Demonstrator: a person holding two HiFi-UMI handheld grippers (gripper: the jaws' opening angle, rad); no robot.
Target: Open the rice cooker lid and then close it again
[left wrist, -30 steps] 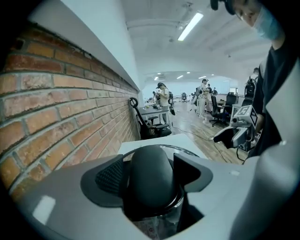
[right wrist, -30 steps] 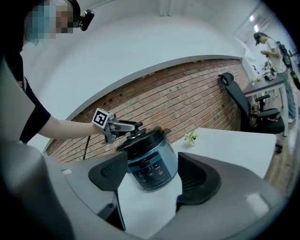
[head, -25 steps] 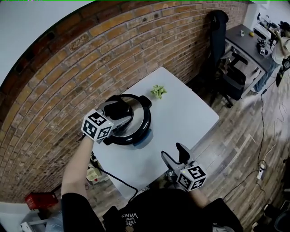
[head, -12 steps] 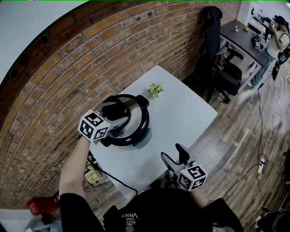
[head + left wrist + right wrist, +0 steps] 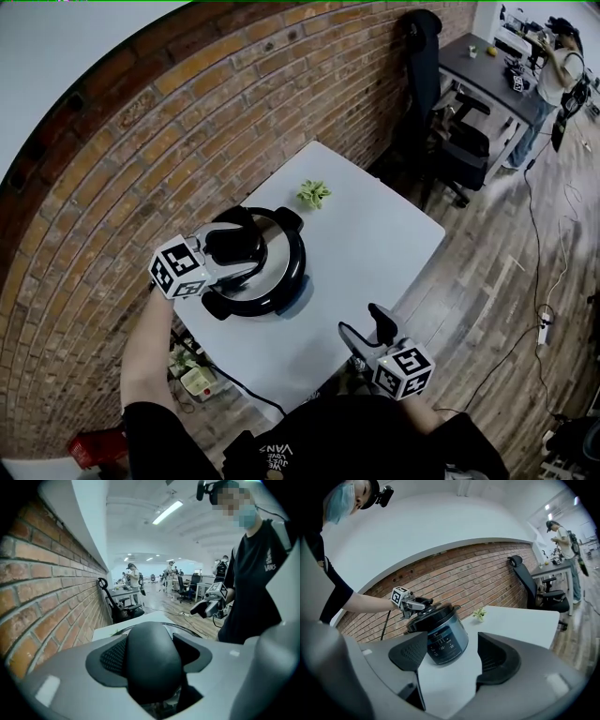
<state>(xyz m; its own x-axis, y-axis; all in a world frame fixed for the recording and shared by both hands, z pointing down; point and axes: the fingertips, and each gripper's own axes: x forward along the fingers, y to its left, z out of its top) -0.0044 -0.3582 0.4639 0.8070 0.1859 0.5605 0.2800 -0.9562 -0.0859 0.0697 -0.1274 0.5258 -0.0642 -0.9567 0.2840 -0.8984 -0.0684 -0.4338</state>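
A black rice cooker (image 5: 267,286) (image 5: 446,641) stands on the left part of a white table (image 5: 375,244). Its round lid (image 5: 277,246) lies on top, with a black handle (image 5: 234,243) (image 5: 152,660) in the middle. My left gripper (image 5: 228,260) (image 5: 152,667) comes in from the left and is shut on that handle, which fills the gap between its jaws. My right gripper (image 5: 368,327) (image 5: 450,656) hangs open and empty over the table's near edge, apart from the cooker and pointing toward its control panel (image 5: 440,645).
A small green plant (image 5: 314,194) (image 5: 478,614) sits on the table beyond the cooker. A brick wall (image 5: 187,122) runs along the table's far side. An office chair (image 5: 459,145) and a desk (image 5: 487,70) stand at the right. A cord and power strip (image 5: 199,380) lie on the floor below.
The head view has drifted, so everything sits slightly lower left. The left gripper stays shut on the lid handle and the right gripper stays open in place.
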